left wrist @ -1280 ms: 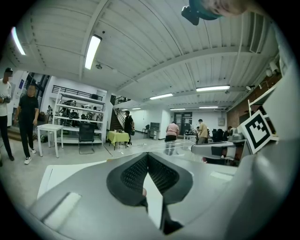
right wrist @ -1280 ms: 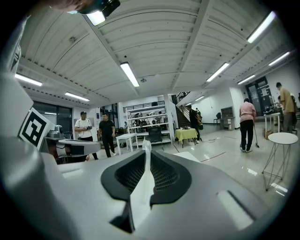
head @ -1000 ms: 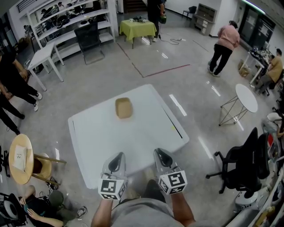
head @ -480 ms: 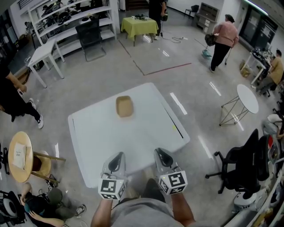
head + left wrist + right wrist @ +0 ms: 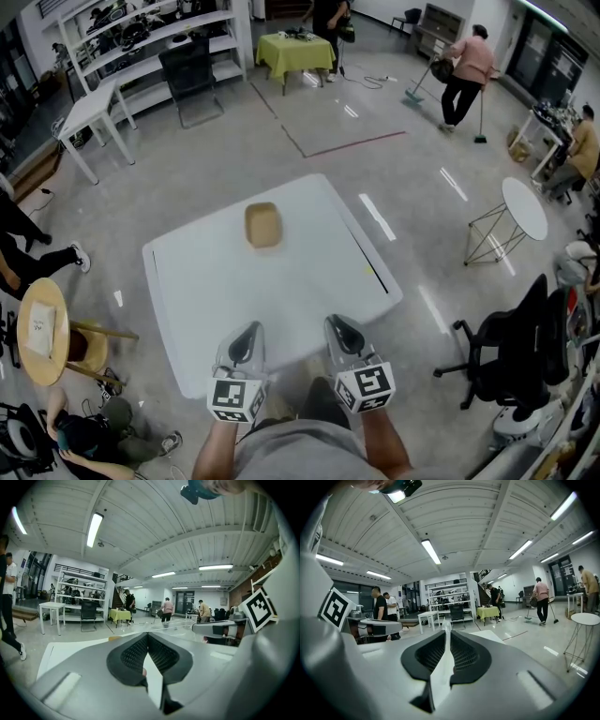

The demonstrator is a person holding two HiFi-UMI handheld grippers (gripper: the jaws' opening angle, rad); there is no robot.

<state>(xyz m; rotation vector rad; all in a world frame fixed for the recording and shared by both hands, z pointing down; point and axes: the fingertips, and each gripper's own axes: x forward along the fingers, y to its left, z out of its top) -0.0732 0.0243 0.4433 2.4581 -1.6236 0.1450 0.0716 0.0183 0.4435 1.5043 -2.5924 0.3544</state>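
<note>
White square desk on a grey glossy floor, set skewed to the room. Desk top is bare apart from one tan tray, which sits just inside the far edge, about mid-length. A dark strip runs along the right edge.

Left tool and right tool are side by side over the near edge, tips toward the tray and well apart from it. Left gripper view: left tool has its pads together with nothing between them. Right gripper view: right tool is the same, pads together and empty.

Room around the desk:
- Beyond the far edge: open floor with a red tape line, then shelves and a black chair.
- Right edge: a floor gap, then a round stand and an office chair further out.
- Left edge: wooden stool near the near-left corner.
- A person with a broom is far right, well apart from the desk.

All of the desk surface between the tools and the tray is open.
</note>
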